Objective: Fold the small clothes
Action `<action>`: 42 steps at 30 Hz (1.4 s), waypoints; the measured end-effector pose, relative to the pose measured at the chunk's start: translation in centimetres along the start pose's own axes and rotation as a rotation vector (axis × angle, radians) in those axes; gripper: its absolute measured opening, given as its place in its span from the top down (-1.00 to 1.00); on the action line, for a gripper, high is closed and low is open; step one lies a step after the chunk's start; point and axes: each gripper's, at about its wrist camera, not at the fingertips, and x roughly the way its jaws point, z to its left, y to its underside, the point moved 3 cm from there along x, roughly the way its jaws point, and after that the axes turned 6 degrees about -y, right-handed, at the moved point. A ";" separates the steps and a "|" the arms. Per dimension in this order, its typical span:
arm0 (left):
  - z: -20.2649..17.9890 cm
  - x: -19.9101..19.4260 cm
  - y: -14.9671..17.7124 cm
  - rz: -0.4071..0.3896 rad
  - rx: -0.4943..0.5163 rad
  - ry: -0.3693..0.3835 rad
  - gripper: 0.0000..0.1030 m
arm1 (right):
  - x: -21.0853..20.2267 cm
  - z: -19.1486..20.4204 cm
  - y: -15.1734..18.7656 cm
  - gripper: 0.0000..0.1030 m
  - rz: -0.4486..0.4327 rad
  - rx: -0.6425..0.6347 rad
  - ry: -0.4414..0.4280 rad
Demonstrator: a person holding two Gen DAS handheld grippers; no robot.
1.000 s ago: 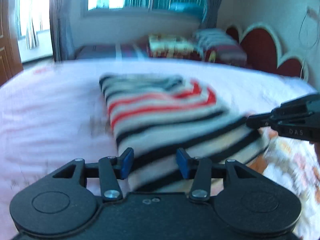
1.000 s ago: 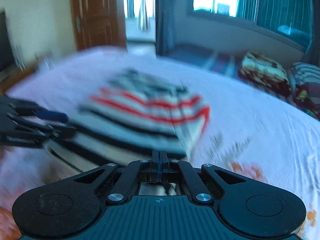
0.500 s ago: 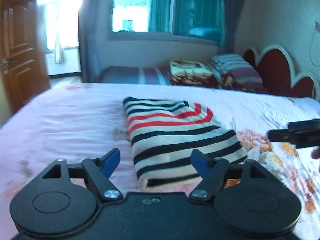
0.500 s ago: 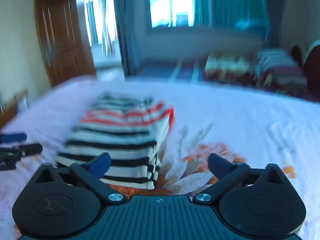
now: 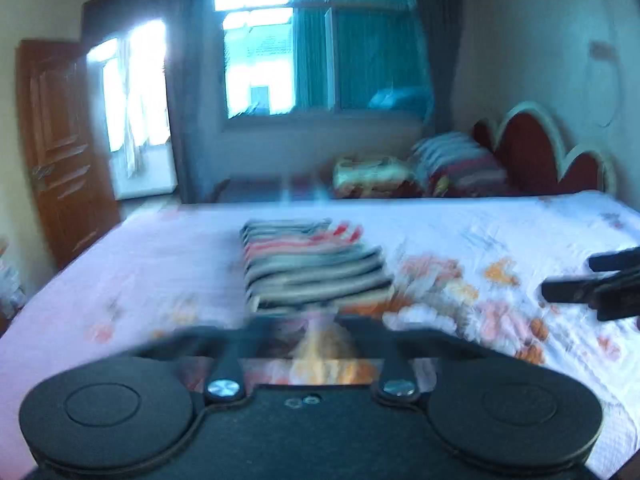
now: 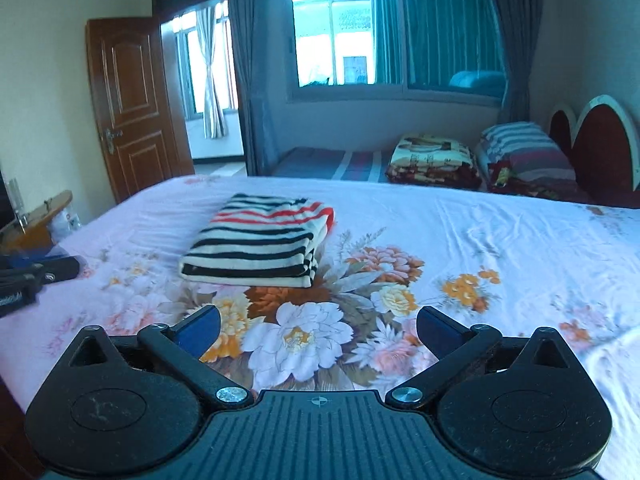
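Note:
A folded striped garment (image 6: 260, 242), cream with black and red stripes, lies on the bed; it also shows, blurred, in the left wrist view (image 5: 316, 266). My right gripper (image 6: 318, 330) is open and empty, held back from the garment's near edge, and it shows at the right edge of the left wrist view (image 5: 592, 280). My left gripper (image 5: 314, 328) is blurred by motion, so I cannot tell how its jaws stand; nothing is in it. It shows at the left edge of the right wrist view (image 6: 36, 272), apart from the garment.
The bed has a pink sheet with a flower print (image 6: 480, 240). Folded blankets (image 6: 436, 162) and a striped pillow (image 6: 524, 152) lie by the red headboard (image 6: 600, 136). A wooden door (image 6: 128, 104) stands open at the left. A window (image 6: 392, 36) is behind.
Both grippers have let go of the garment and pulled back from it. The right gripper went from shut to open. The garment now lies folded and alone on the bed.

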 end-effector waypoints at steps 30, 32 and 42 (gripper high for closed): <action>0.7 -8.9 -0.1 -0.123 -0.060 -0.063 -0.98 | -9.1 4.3 -0.9 -1.00 -0.097 -0.050 0.017; 0.7 -9.0 -0.1 -0.129 -0.057 -0.060 -0.98 | -9.1 4.3 -0.8 -1.00 -0.093 -0.048 0.014; 0.4 -9.4 -0.3 -0.144 -0.039 -0.060 -0.98 | -9.4 4.1 -0.8 -1.00 -0.100 -0.041 0.016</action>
